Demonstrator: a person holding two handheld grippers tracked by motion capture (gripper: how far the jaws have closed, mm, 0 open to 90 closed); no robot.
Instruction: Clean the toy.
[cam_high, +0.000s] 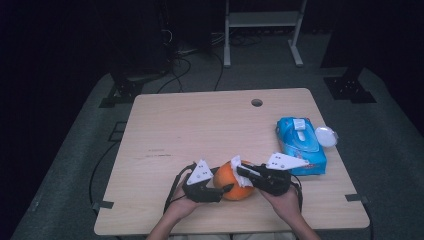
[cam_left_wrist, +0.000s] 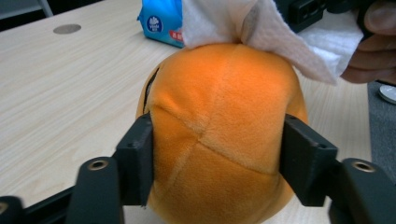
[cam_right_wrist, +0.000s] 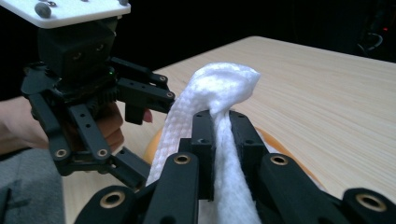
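Near the table's (cam_high: 165, 130) front edge, left gripper (cam_left_wrist: 217, 161) clamps the orange plush ball (cam_left_wrist: 224, 135) from both sides. Right gripper (cam_right_wrist: 222, 154) is shut on a white wipe (cam_right_wrist: 219, 93), pressing it on the ball's top. Risk: soft ball could squash & slip out if the wiping pushes too hard; wipe pack (cam_high: 300, 145) sits near the right hand.

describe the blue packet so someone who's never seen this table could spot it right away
Start at the light wooden table and go to its right edge. There lies the blue wet-wipe pack, flat, with a white flip lid on top, just beyond the right gripper. It is the one blue thing there; the round orange plush sits nearer the person.
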